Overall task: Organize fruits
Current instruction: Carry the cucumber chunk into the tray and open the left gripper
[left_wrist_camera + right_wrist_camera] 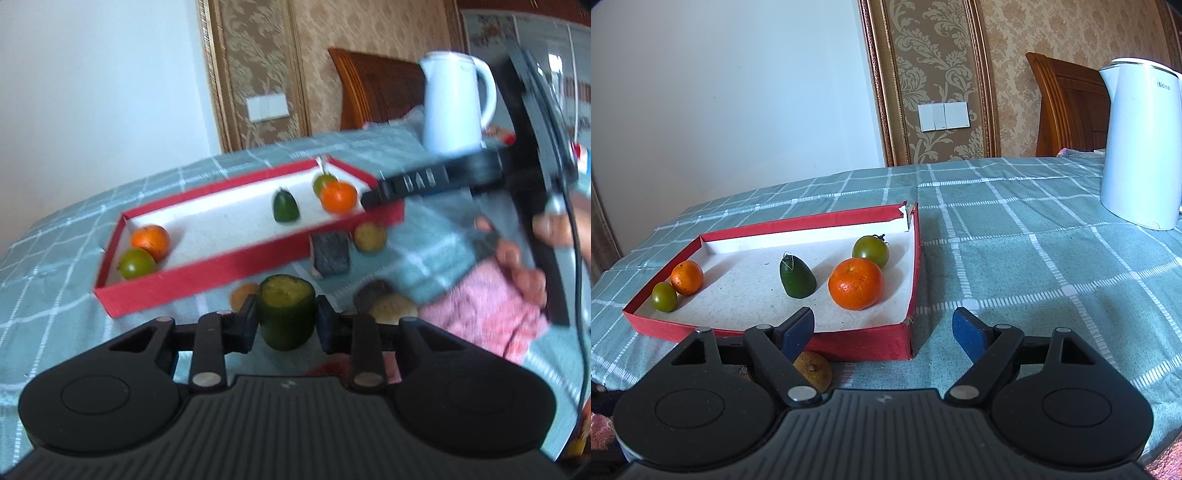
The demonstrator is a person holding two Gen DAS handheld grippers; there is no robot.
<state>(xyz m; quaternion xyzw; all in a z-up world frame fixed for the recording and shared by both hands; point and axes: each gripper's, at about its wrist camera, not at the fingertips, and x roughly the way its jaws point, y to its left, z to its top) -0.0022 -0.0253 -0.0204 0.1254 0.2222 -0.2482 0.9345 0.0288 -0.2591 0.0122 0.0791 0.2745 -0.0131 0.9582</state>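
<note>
Fruits lie both inside and outside the red tray [864,343], which sits on a checked tablecloth [1015,258]. The left gripper [286,325] is clamped on a dark green cut fruit [286,314], its pads pressing both sides; this piece stands in front of the tray's near wall, and whether it is lifted off the cloth cannot be told. Just left of the left gripper's fingers a brownish fruit [242,293] rests on the cloth. The right gripper [884,334] stands wide with nothing between its blue pads [969,332], hovering at the tray's near right corner. Ahead of it in the tray are a large orange [856,283], a green tomato [870,251] and a dark green wedge [796,278]; far left lie a small orange [687,277] and a second green tomato [664,296]. A yellowish fruit [814,371] sits under its left finger. A white kettle [1137,147] stands well off to its right.
</note>
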